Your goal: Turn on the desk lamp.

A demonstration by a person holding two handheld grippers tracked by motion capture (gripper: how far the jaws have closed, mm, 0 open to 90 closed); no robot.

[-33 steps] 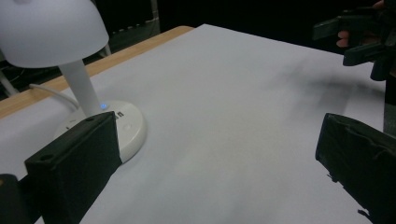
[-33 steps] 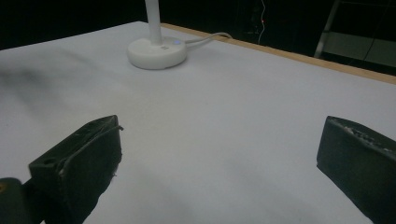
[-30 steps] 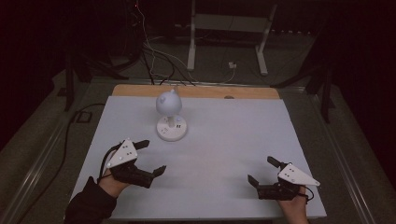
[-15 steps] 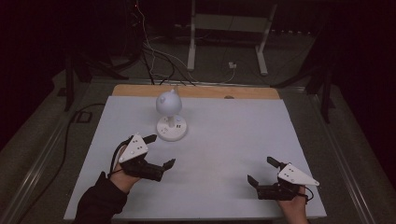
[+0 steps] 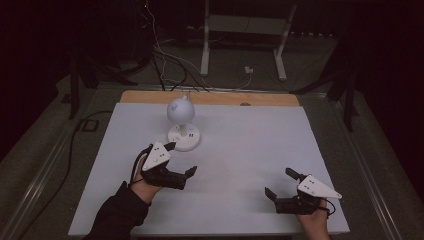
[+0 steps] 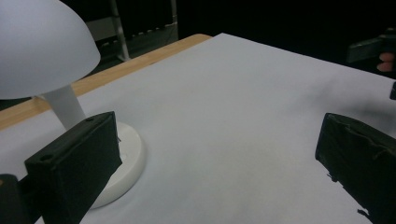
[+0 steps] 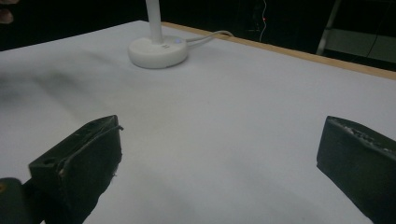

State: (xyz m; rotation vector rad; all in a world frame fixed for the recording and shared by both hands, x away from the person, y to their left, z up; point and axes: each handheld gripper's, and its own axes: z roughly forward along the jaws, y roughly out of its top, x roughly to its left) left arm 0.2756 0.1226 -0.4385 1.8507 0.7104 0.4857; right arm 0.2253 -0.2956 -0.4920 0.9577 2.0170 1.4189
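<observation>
Left gripper (image 5: 181, 159) close to the lamp (image 5: 183, 125), jaws wide.

The white lamp stands on the table (image 5: 250, 150), left of centre and toward the far edge, its round base flat on the white sheet and its dome head upright above it. The left gripper sits just near of the base, one jaw tip right beside it, holding nothing. The right gripper (image 5: 281, 184) rests at the near right, well apart from the lamp, jaws also spread wide and empty.
</observation>
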